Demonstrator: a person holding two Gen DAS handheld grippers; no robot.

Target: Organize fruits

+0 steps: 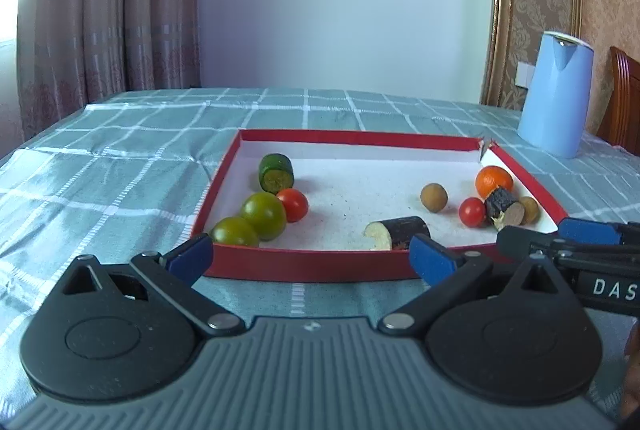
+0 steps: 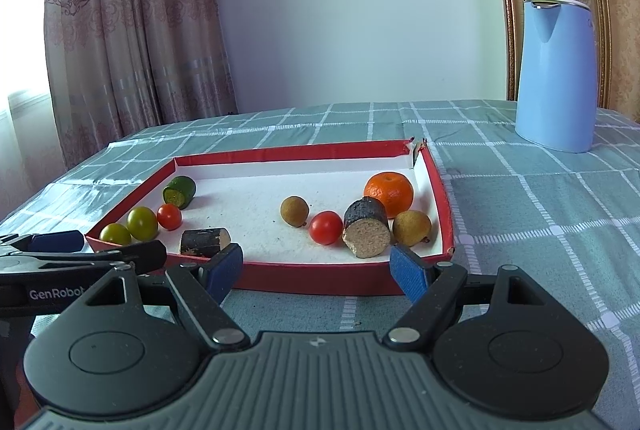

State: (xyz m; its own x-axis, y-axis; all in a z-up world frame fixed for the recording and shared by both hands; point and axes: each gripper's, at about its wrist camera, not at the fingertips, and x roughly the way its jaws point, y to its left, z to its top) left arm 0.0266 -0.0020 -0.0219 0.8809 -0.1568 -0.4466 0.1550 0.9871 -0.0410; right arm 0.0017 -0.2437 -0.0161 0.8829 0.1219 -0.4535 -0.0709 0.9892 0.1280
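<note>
**Both tongs poised at the tray's near rim, nothing picked yet**

Here we are at the near edge of the shallow red cardboard tray with the white floor (image 1: pixel 280 264), sitting on the worktop under its green checked cloth (image 1: pixel 100 166). The left tongs (image 1: pixel 312 256) hang spread wide and empty, just short of the near rim. The right tongs (image 2: pixel 316 264) are the same story: blue pads apart, nothing between them.

Inside the tray, the produce sits in two loose groups. Toward the left wall: two green tomatoes (image 1: pixel 264 215), a small red cherry tomato (image 1: pixel 293 204) and a green cucumber stub (image 1: pixel 276 174). Toward the right wall: an orange mandarin (image 2: pixel 389 191), a second red cherry tomato (image 2: pixel 326 227), two brown longan-like fruits (image 2: pixel 294 211) and a dark-skinned cut chunk (image 2: pixel 366 232). Another dark cut piece (image 1: pixel 398 233) lies against the near rim, mid-way along.

To my eye the sorting is only opening; no grasp is under way. Next move, I'd judge: one pair of tongs clears the rim, drops over a single fruit, and closes gently — those round ones will roll.
</note>
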